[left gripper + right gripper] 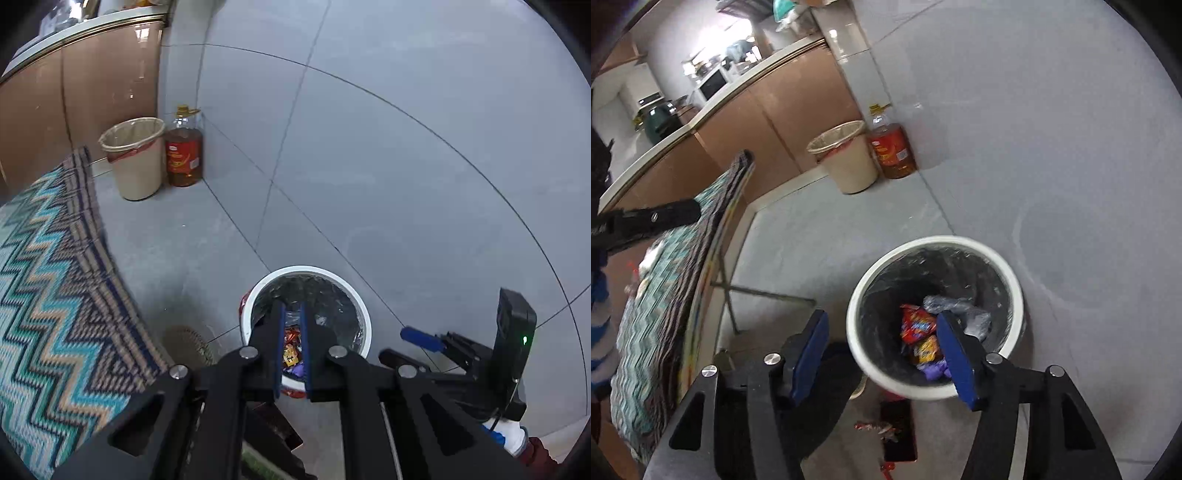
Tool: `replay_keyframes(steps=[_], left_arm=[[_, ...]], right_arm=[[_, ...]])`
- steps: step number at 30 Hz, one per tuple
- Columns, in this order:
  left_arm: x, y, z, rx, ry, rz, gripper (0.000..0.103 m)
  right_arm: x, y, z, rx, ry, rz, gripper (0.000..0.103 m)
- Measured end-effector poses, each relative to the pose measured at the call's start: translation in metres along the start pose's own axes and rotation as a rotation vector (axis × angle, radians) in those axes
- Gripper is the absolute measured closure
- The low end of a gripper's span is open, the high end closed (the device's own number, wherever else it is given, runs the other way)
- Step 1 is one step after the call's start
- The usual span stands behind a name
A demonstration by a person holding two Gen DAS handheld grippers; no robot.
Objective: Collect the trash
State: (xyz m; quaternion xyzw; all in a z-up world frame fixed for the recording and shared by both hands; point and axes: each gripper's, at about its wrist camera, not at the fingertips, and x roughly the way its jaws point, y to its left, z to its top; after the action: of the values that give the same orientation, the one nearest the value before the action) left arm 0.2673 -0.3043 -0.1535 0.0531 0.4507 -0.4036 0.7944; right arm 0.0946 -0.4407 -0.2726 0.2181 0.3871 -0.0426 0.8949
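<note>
Two tools hung over the white bin (936,317) on the grey tiled floor (369,166). Left tool (292,325): blue pads nearly pressed together, only a narrow slit between them, and I couldn't tell whether anything was pinched; bin interior showed through the slit. Right tool (882,354): fingers spread wide, nothing between them, its right finger over the bin's rim. Trash sat at the bottom of the black-lined bin: red snack wrapper (916,325), orange wrapper (928,349), purple wrapper (934,369), crumpled clear plastic (960,312). More red wrapper scraps (875,428) lay on the floor just beside the bin. Counter with zigzag cloth (48,277) stood to the left. Beige bin (135,158) and oil bottle (183,151) stood side by side by the brown cabinets (74,103), well apart.
</note>
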Motion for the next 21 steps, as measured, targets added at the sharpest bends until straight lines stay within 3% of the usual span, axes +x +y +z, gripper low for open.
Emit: replay_keyframes(steps=[4,8,15,21], left_arm=[[-0.017,0.009,-0.013,-0.03,-0.018,0.002,0.095],[-0.027,0.022,-0.027,-0.062,-0.027,0.01,0.095],[-0.033,0.049,-0.047,-0.14,-0.011,0.037,0.095],[-0.038,0.075,-0.059,-0.206,-0.003,0.073,0.095]], right_arm=[[-0.004,0.002,-0.033,-0.009,0.062,0.053,0.052],[0.014,-0.004,-0.086,0.013,0.197,0.081,0.053],[0.12,-0.018,-0.194,0.081,0.532,0.112,0.059],[0.204,-0.01,-0.246,0.156,0.692,0.198,0.059]])
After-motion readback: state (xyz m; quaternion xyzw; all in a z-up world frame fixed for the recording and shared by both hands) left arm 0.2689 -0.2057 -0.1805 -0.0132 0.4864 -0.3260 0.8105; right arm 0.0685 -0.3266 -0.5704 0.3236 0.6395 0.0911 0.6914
